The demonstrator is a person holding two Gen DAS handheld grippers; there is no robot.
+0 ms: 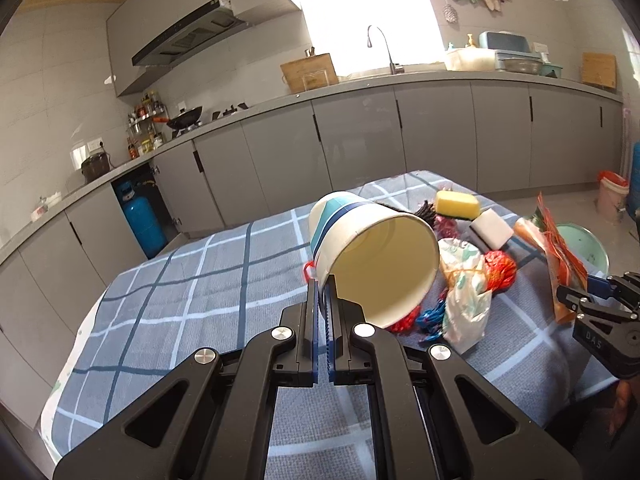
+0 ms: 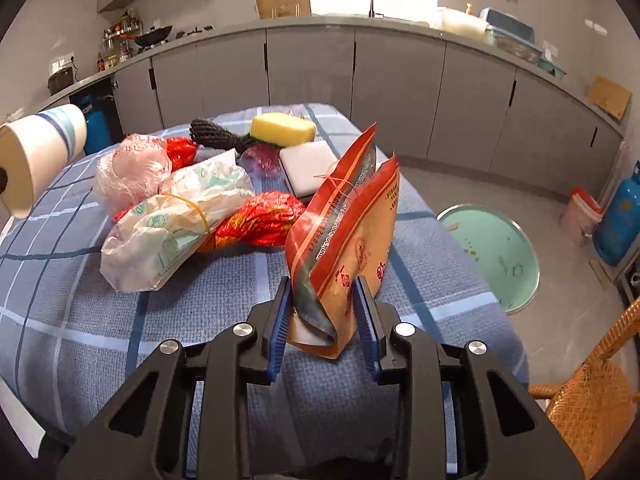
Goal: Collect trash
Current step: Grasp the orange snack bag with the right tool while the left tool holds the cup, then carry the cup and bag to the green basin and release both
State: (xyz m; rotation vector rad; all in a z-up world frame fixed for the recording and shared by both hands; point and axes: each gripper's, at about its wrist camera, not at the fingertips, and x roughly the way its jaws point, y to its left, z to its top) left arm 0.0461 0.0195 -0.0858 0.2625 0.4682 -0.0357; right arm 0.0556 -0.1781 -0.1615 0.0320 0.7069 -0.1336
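Across the checked blue tabletop [image 2: 60, 320] in a grey kitchen, your litter lies heaped at the far middle, where either claw can reach it: a white printed plastic bag [image 2: 168, 236] tied with a yellow band, a crumpled red wrapper [image 2: 260, 220] beside it, a pinkish bag [image 2: 132, 168] behind, then a yellow sponge [image 2: 282, 128] and a white sponge block [image 2: 306, 172] at the far edge. Below the tabletop's right side a green basin [image 2: 492, 252] waits on the floor, likely the drop point, though that is a judgement. Your left claw [image 1: 323, 292] is pinched together on the rim of a paper cup [image 1: 372, 256], holding it clear of the cloth with its mouth tipped toward the lens. Your right claw [image 2: 324, 312] straddles an orange snack pouch [image 2: 348, 248] standing on end; the pads [image 2: 280, 320] sit close on either side of it, the left one seeming to touch, but a firm clamp cannot be confirmed. The right view alone shows the basin whole and the pouch's print; the left view alone shows the cup's empty inside, and blue netting [image 1: 430, 318] under the heap.
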